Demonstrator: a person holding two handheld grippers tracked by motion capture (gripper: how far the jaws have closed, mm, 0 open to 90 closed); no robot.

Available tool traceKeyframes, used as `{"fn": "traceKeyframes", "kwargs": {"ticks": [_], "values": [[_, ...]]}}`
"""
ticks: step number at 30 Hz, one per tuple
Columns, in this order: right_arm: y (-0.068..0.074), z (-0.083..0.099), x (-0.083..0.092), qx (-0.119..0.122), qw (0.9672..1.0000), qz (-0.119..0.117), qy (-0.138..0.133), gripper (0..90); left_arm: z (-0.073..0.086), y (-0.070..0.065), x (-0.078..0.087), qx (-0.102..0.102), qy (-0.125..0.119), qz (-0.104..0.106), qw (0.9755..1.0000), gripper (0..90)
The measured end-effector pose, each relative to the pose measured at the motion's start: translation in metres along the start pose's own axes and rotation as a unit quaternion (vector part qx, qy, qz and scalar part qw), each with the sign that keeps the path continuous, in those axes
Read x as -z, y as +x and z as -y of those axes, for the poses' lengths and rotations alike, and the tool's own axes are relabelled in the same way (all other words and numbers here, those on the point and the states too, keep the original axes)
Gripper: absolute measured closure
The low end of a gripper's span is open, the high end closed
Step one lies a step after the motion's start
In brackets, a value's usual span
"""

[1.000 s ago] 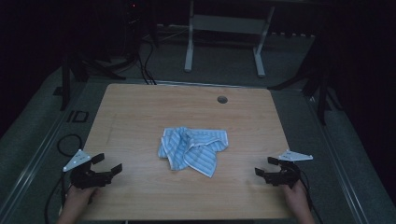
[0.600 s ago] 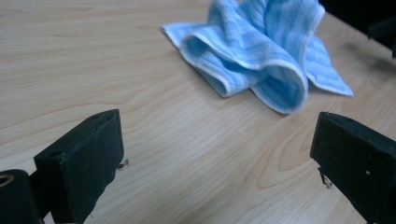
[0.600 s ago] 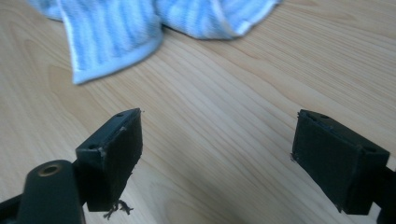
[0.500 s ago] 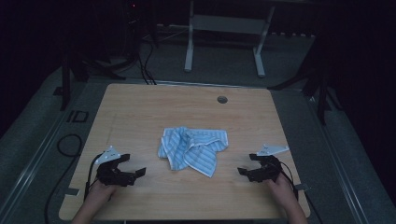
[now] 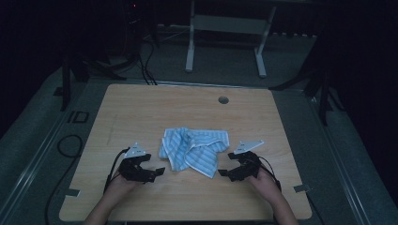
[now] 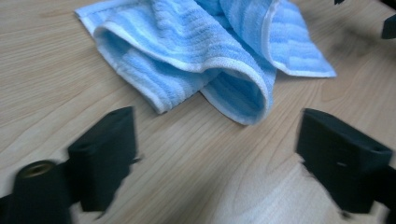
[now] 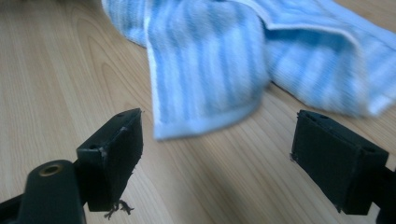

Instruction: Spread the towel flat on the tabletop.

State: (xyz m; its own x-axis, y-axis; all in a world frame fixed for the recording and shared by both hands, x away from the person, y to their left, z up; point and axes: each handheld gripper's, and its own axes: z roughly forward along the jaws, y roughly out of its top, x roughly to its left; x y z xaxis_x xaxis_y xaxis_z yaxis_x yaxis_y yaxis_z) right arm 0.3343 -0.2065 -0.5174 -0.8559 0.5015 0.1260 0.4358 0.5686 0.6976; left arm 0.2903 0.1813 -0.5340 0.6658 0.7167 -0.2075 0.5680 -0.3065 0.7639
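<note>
A crumpled blue-and-white striped towel (image 5: 194,151) lies near the middle of the wooden desk (image 5: 141,112), folded over itself in loose bunches. The left gripper (image 5: 157,172) sits low over the desk just beside the towel's near left edge, held by the left hand (image 5: 123,182), with its cable trailing back toward the desk's near edge. Its jaws are spread with only bare wood between them, and they have just been closing a little; in the left gripper view the towel (image 6: 210,51) lies just ahead of the jaws, a rounded fold of it pointing toward the gap, not touching either jaw. The right gripper (image 5: 224,174) hovers just beside the towel's near right corner, held by the right hand (image 5: 263,180). Its jaws stand wide apart too, pinching nothing; in the right gripper view a hemmed corner of the towel (image 7: 210,70) hangs down toward the space between them but stops short of it. A small round hole (image 5: 223,100) sits in the desk toward its far edge, well apart from the towel.
</note>
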Motion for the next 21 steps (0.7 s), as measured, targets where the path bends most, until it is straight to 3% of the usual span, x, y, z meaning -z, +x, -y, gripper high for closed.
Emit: {"fn": "traceKeyframes", "kwargs": {"ticks": [2, 5, 8, 14, 18, 21], "values": [[0.003, -0.003, -0.003, 0.004, 1.0, 0.0, 0.006, 15.8, -0.002, -0.002, -0.002, -0.002, 0.005, -0.002, 1.0, 15.8], [0.01, -0.015, -0.013, 0.014, 0.9997, -0.019, 0.005, 13.5, -0.006, -0.007, -0.007, -0.008, 0.01, 0.009, 0.9999, 33.1], [0.018, -0.025, -0.023, 0.027, 0.9993, -0.025, 0.009, 14.6, -0.009, -0.01, -0.014, -0.008, 0.026, 0.019, 0.9995, 40.0], [0.034, -0.047, -0.044, 0.068, 0.9968, -0.027, 0.032, 32.0, -0.016, -0.011, -0.029, 0.003, 0.051, 0.027, 0.9983, 43.0], [0.038, -0.06, -0.056, 0.082, 0.9956, -0.016, 0.043, 41.9, -0.02, -0.015, -0.039, -0.006, 0.055, 0.025, 0.9982, 43.9], [0.04, -0.068, -0.062, 0.085, 0.9954, -0.009, 0.044, 44.1, -0.024, -0.017, -0.044, -0.015, 0.054, 0.02, 0.9982, 46.4]]}}
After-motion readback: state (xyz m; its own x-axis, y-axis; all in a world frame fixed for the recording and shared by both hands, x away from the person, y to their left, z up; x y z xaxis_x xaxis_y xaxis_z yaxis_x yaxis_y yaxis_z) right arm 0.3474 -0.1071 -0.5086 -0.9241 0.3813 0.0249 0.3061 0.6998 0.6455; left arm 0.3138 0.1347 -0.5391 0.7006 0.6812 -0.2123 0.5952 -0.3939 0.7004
